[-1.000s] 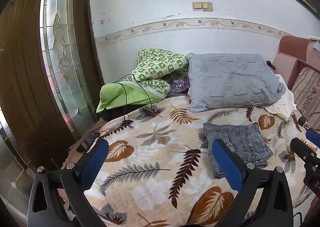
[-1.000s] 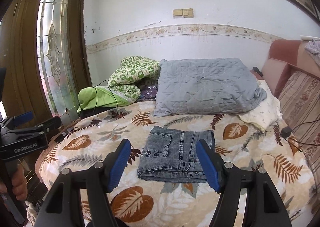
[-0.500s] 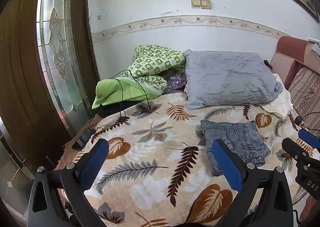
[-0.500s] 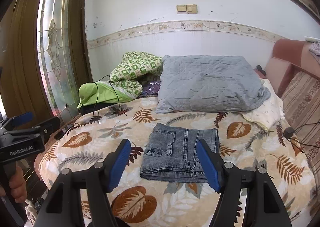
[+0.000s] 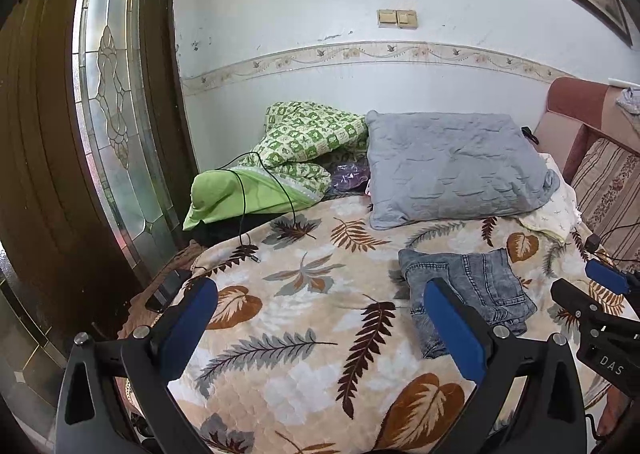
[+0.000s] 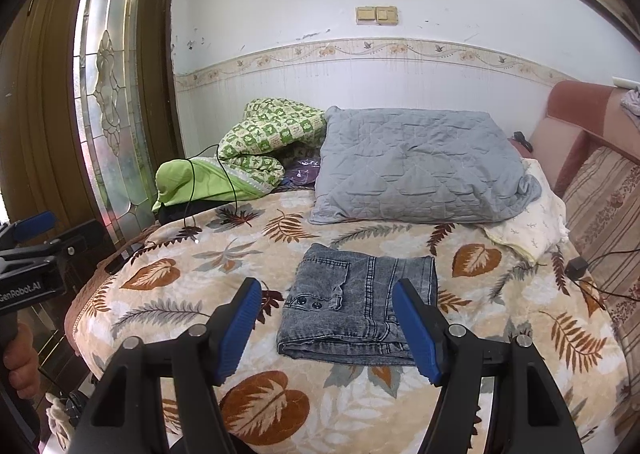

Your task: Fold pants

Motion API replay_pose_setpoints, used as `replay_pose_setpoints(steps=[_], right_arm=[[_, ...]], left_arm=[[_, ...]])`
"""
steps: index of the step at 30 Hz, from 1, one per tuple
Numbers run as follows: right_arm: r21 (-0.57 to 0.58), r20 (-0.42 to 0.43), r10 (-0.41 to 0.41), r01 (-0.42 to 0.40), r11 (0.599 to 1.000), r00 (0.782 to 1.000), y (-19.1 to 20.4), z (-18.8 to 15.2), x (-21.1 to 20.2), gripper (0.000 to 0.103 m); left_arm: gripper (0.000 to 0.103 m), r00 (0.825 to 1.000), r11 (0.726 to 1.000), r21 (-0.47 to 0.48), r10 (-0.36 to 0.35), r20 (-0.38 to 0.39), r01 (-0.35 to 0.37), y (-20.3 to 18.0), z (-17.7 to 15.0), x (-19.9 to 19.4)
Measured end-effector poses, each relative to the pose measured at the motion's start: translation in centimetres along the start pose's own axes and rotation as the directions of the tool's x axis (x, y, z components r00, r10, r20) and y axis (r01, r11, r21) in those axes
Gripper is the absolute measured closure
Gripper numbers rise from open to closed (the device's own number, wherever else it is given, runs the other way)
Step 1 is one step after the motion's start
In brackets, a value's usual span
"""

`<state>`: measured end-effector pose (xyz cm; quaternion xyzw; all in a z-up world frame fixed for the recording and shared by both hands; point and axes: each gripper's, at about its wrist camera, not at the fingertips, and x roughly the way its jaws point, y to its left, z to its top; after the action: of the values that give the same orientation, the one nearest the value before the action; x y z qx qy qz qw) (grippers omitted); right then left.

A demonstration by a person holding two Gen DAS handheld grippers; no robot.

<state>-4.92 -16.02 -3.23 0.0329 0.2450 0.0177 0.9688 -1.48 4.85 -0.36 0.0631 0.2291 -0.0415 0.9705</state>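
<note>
Grey denim pants (image 6: 356,306) lie folded into a compact rectangle on the leaf-patterned bedspread (image 6: 248,254). In the left wrist view the pants (image 5: 472,290) lie to the right. My right gripper (image 6: 326,320) is open and empty, held back from the bed with the pants between its blue pads. My left gripper (image 5: 320,324) is open and empty, to the left of the pants and apart from them. Each gripper shows at the edge of the other's view.
A grey pillow (image 6: 416,173), a green patterned quilt (image 6: 264,141) and a lime pillow (image 6: 192,185) with a black cable lie at the head of the bed. A striped sofa cushion (image 6: 604,213) is at the right. A wooden door (image 5: 80,133) stands left.
Both grippers have drawn back and up from the bed a little; the pants look smaller and lower in both views. The pants have not moved.
</note>
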Motion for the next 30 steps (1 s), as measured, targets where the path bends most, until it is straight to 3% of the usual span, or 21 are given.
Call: replay_pose_setpoints(steps=[16,30], right_arm=[[-0.028,-0.002,-0.023,0.023,0.999,1.000,1.6,0.7,-0.1,0.032],[0.004,-0.007,-0.045,0.045,0.999,0.999,2.4,2.6,2.3,0.032]], left_arm=[[0.000,0.998,0.998,-0.010,-0.061,0.033,0.061,1.4,0.4,-0.9],[0.000,0.997,0.996,0.039,-0.079,0.015,0.078,3.0,1.5,1.1]])
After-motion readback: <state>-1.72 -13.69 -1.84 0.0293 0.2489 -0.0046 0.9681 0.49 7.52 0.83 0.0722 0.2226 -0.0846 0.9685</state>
